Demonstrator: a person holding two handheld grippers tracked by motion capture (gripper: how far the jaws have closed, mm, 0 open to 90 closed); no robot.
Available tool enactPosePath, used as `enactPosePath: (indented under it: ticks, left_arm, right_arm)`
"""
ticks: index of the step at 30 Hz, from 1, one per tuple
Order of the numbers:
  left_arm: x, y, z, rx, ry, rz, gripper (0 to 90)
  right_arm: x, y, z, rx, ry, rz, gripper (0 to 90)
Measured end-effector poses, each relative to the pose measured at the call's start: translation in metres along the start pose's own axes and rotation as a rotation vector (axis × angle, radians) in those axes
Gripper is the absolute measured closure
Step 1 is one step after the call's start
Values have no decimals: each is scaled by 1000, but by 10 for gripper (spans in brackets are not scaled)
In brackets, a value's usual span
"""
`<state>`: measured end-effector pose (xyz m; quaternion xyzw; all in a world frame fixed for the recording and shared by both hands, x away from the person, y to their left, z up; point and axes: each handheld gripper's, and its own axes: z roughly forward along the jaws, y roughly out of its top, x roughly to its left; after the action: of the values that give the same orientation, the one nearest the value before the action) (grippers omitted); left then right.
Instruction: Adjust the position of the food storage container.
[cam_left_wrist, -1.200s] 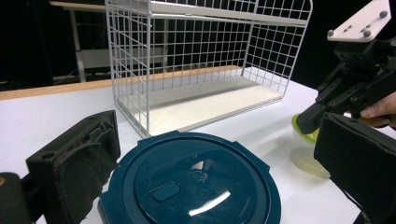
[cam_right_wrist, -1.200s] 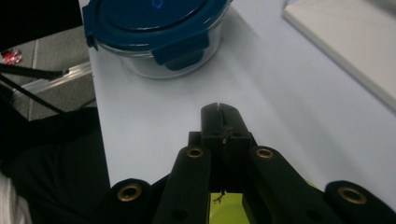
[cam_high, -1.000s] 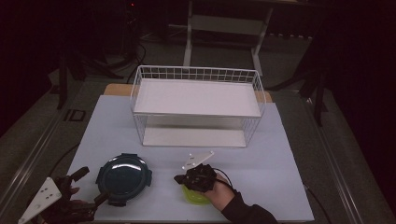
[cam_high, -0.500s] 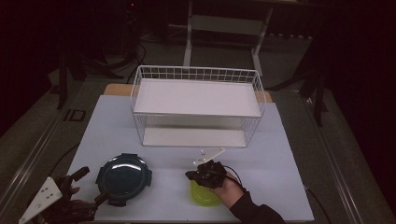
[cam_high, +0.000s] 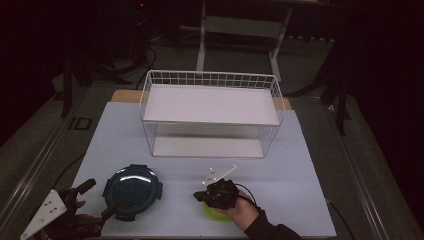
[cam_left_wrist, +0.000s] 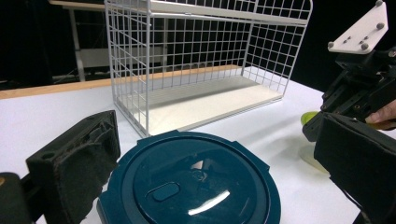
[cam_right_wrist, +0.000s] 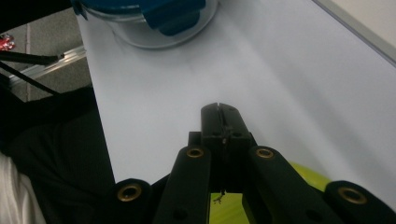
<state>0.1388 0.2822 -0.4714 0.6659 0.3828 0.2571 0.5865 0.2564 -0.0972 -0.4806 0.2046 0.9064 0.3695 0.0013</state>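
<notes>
Beneath right gripper (cam_high: 202, 195), yellow-green object (cam_high: 216, 214) mostly hidden, jaws pressed together

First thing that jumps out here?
The white wire rack standing mid-table, two shelves, both bare. In front of it, a dark teal lid lies flat between the open left gripper fingers. To its right, the shut right gripper hovers over something lime green.
</notes>
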Motion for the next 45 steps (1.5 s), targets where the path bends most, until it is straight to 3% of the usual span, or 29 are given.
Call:
enactPosePath:
  ticks: [18, 23, 31, 38, 45]
  left_arm:
    - [-1, 0, 1, 4, -1, 5, 0]
    - [-1, 0, 1, 5, 0, 3, 0]
    - [0, 0, 0, 0, -2, 3, 0]
    - [-1, 0, 1, 3, -2, 2, 0]
    - [-1, 0, 2, 3, -2, 1, 0]
  right_arm:
    - [-25, -19, -23, -18, -66, 70, 900]
    - [-17, -16, -25, -31, -46, 65, 900]
    - [5, -23, -21, -11, 27, 47, 900]
    - [12, -33, -29, -17, 19, 53, 900]
    - [0, -42, -40, -19, -7, 77, 900]
